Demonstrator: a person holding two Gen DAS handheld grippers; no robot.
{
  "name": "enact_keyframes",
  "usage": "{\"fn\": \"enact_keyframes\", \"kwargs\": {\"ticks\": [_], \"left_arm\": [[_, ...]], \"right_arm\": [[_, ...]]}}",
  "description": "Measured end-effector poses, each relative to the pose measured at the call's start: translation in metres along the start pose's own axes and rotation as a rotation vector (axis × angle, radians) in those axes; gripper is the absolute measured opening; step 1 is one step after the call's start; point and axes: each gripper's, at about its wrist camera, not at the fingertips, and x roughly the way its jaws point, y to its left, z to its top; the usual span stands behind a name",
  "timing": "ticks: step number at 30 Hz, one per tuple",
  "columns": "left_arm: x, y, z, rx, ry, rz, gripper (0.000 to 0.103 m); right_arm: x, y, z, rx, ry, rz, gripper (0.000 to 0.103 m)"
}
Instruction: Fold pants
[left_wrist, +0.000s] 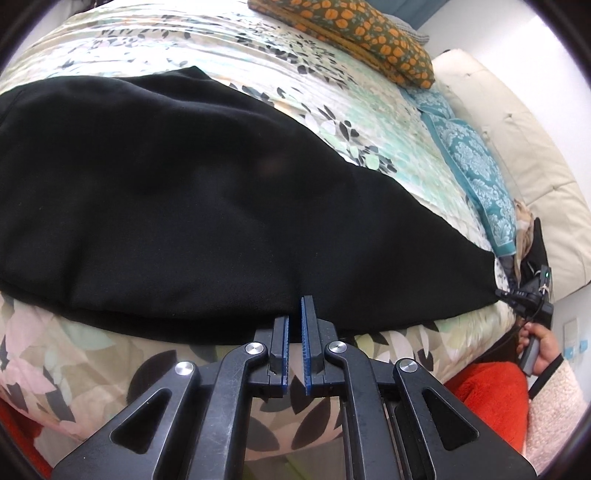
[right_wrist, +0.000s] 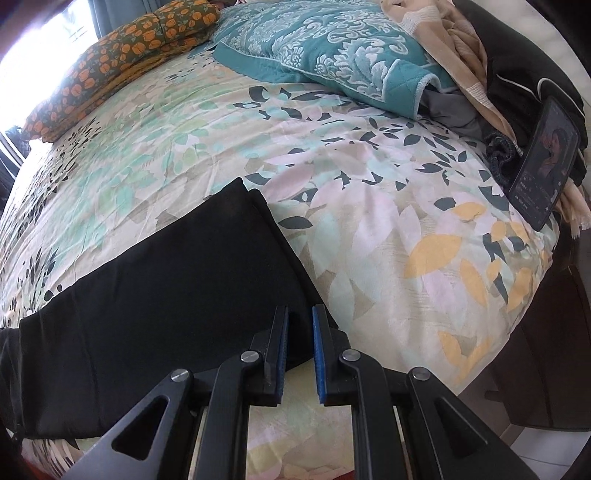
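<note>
Black pants (left_wrist: 184, 184) lie flat across the floral bedcover (left_wrist: 295, 74), folded into a long band that narrows to the right. My left gripper (left_wrist: 294, 308) sits at the band's near edge, shut on the black cloth, which shows between its blue pads. At the far right of the same view, my right gripper (left_wrist: 498, 292) pinches the band's narrow end, with a person's hand (left_wrist: 535, 350) on its handle. In the right wrist view, the right gripper (right_wrist: 300, 314) is shut on the near corner of the pants (right_wrist: 166, 288), which stretch away to the left.
A teal patterned pillow (right_wrist: 332, 48) and an orange-flowered cushion (right_wrist: 129, 48) lie at the far side of the bed. A phone (right_wrist: 545, 177) leans on a pile of clothes (right_wrist: 461, 55) at the right. The bedcover (right_wrist: 369, 221) lies bare right of the pants.
</note>
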Motion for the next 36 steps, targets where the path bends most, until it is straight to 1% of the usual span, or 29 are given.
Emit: {"fn": "enact_keyframes", "kwargs": {"ticks": [3,8,10,11,12,13,14,15,17,18,19,21,22,23,24,26,28,29,30,31,32,33,34,35,36], "left_arm": [[0.004,0.001,-0.003,0.003,0.024,0.011,0.004],[0.008,-0.001,-0.01,0.039,0.048,0.05,0.005],[0.009,-0.003,-0.01,0.062,0.081,0.072,0.009],[0.006,-0.004,-0.011,0.067,0.091,0.087,0.016],[0.0,-0.003,-0.013,0.066,0.1,0.099,0.029],[-0.009,0.0,-0.016,0.053,0.103,0.099,0.037],[-0.021,0.006,-0.019,0.032,0.094,0.085,0.048],[-0.035,0.013,-0.023,0.007,0.075,0.066,0.051],[-0.066,0.035,-0.021,-0.056,0.016,0.044,0.051],[-0.08,0.051,-0.016,-0.092,-0.026,0.052,0.052],[-0.094,0.071,-0.007,-0.138,-0.081,0.076,0.052],[-0.122,0.12,0.013,-0.262,-0.2,0.157,0.053],[-0.131,0.143,0.021,-0.314,-0.238,0.184,0.053],[-0.134,0.164,0.031,-0.338,-0.244,0.196,0.054],[-0.13,0.18,0.042,-0.334,-0.217,0.213,0.054],[-0.117,0.199,0.056,-0.288,-0.164,0.276,0.053],[-0.105,0.211,0.062,-0.221,-0.143,0.381,0.041],[-0.1,0.218,0.061,-0.205,-0.143,0.402,0.042],[-0.1,0.225,0.059,-0.221,-0.149,0.411,0.039],[-0.102,0.231,0.058,-0.25,-0.155,0.476,0.029],[-0.106,0.239,0.058,-0.264,-0.144,0.555,0.004],[-0.112,0.247,0.056,-0.283,-0.16,0.537,0.003],[-0.116,0.254,0.053,-0.323,-0.17,0.49,0.003],[-0.12,0.258,0.049,-0.345,-0.184,0.46,0.003],[-0.125,0.256,0.047,-0.352,-0.198,0.451,0.004]], "right_arm": [[0.003,-0.005,0.0,0.024,0.01,-0.015,0.012],[0.005,0.002,0.001,0.002,0.013,-0.059,0.013],[0.004,0.002,0.002,0.01,0.007,-0.058,0.014],[0.002,0.001,0.003,0.019,0.0,-0.049,0.016],[-0.002,-0.001,0.003,0.033,-0.011,-0.05,0.032],[-0.01,-0.002,0.003,0.049,-0.035,-0.053,0.063],[-0.022,-0.003,0.001,0.06,-0.079,-0.055,0.075],[-0.038,0.001,-0.002,0.06,-0.131,-0.069,0.079],[-0.067,0.02,-0.01,-0.004,-0.206,-0.09,0.079],[-0.079,0.034,-0.016,-0.044,-0.232,-0.072,0.079],[-0.088,0.052,-0.023,-0.079,-0.246,-0.039,0.079],[-0.096,0.099,-0.042,-0.169,-0.238,0.057,0.079],[-0.097,0.129,-0.053,-0.227,-0.222,0.124,0.079],[-0.097,0.162,-0.067,-0.296,-0.202,0.194,0.079],[-0.096,0.196,-0.081,-0.37,-0.18,0.256,0.079],[-0.091,0.266,-0.117,-0.529,-0.152,0.35,0.079],[-0.086,0.33,-0.153,-0.674,-0.149,0.399,0.079],[-0.082,0.356,-0.17,-0.728,-0.153,0.42,0.079],[-0.077,0.378,-0.186,-0.766,-0.154,0.435,0.079],[-0.071,0.397,-0.2,-0.801,-0.141,0.444,0.079],[-0.059,0.411,-0.217,-0.852,-0.109,0.43,0.079],[-0.045,0.422,-0.234,-0.92,-0.06,0.384,0.079],[-0.042,0.422,-0.246,-0.944,-0.097,0.357,0.079],[-0.047,0.416,-0.251,-0.924,-0.15,0.383,0.079],[-0.046,0.41,-0.249,-0.909,-0.114,0.396,0.081]]}}
